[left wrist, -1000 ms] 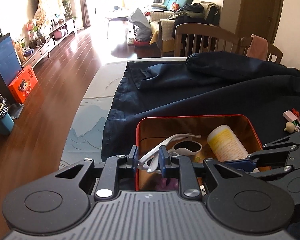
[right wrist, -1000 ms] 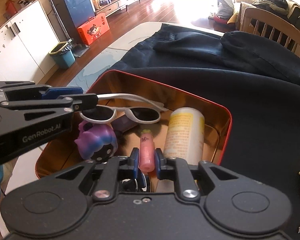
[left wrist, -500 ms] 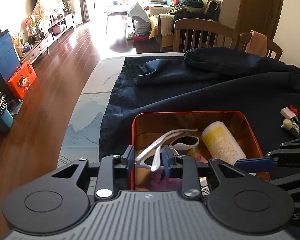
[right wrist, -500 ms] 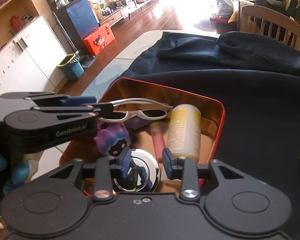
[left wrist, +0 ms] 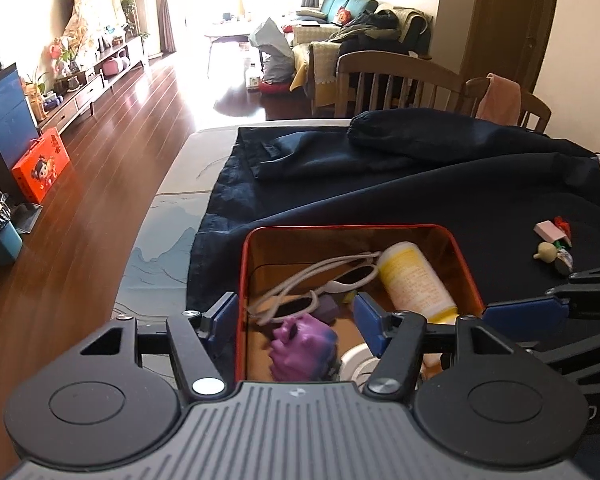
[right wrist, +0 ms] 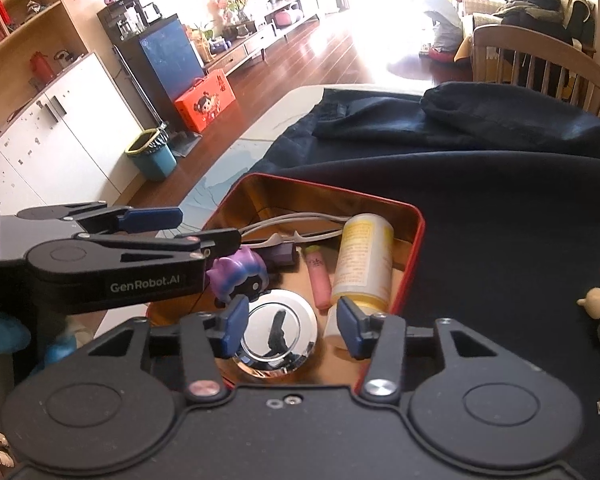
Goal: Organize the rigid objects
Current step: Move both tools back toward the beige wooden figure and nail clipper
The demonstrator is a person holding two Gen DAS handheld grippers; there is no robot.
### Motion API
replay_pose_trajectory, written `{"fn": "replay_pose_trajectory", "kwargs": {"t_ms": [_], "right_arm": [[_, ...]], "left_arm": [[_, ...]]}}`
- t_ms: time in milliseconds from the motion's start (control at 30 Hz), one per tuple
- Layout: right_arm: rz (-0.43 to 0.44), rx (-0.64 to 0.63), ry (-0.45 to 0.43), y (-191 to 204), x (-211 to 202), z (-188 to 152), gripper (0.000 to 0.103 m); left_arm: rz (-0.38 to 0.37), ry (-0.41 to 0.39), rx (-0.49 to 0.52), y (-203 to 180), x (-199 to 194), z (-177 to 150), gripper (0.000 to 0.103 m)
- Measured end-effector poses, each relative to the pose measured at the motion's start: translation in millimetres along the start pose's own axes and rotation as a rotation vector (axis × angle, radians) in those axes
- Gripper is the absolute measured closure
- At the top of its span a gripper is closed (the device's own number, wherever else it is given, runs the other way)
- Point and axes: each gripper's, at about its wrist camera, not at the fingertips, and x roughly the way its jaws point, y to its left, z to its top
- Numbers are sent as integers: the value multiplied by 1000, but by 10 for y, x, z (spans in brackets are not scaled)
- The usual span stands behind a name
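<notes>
dark blue cloth (left wrist: pixel 440 200) covers most of the table, with a red tin (right wrist: pixel 414 240) sitting on it. both grippers hover over the tin's near end. left gripper (left wrist: pixel 296 312) has just been opening, nothing between its jaws; white sunglasses (left wrist: pixel 324 284) lie inside. right gripper (right wrist: pixel 290 322) has been opening too, empty; pink tube (right wrist: pixel 319 280) lies beside the yellow bottle (right wrist: pixel 364 264).
</notes>
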Motion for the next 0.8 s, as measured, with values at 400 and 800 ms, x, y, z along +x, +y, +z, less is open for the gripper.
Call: {"fn": "replay_pose_trajectory", "kwargs": {"t_ms": [400, 800], "right_arm": [[-10, -4, -98, -212, -526, -131, 31], [-75, -7, -125, -750, -899, -391, 8]], "left_arm": [[-52, -66, 21, -462, -376, 49, 33], [-62, -116, 25, -1026, -518, 64, 23]]}}
